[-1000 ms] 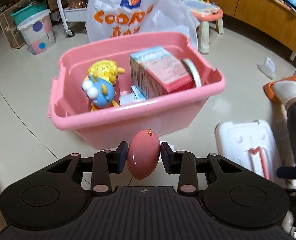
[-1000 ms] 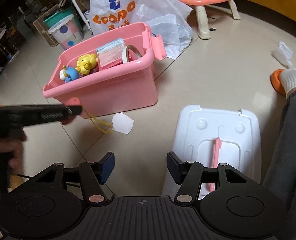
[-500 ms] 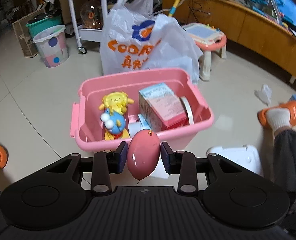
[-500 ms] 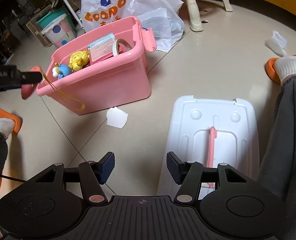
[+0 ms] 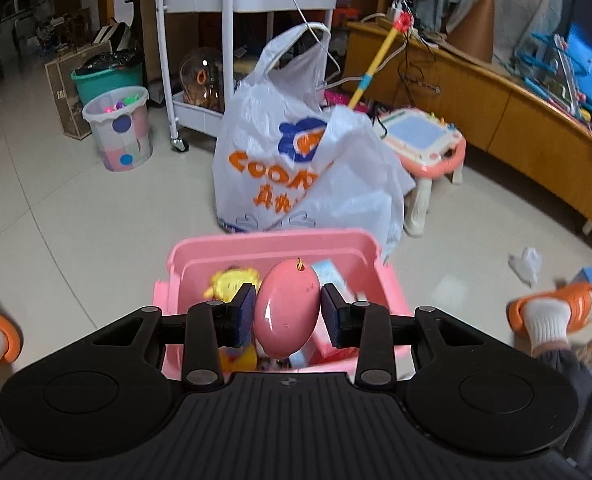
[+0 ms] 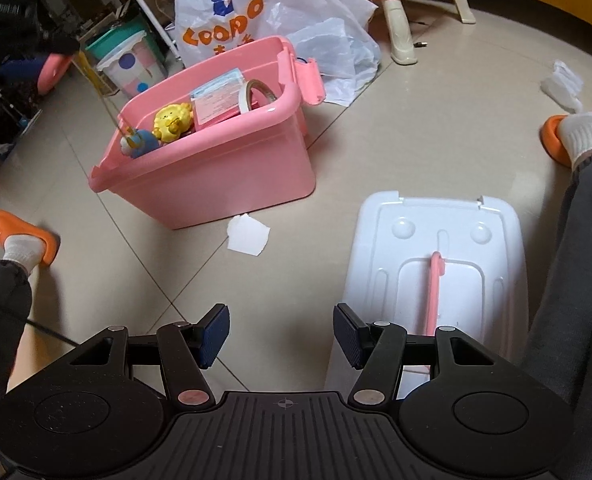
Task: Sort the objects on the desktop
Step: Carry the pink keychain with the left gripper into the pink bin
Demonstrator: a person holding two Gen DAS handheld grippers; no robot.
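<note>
Left tongs pinch the pink egg toy by its sides, held high above the pink bin, likely so its yellow cord feeds in first. Right tongs spread, empty, near the white lid beside the bin. Versus 0.5 s ago: egg raised higher, cord now dangling into the bin.

Left view over pink bin, seemingly close; right view farther; both share it.
</note>
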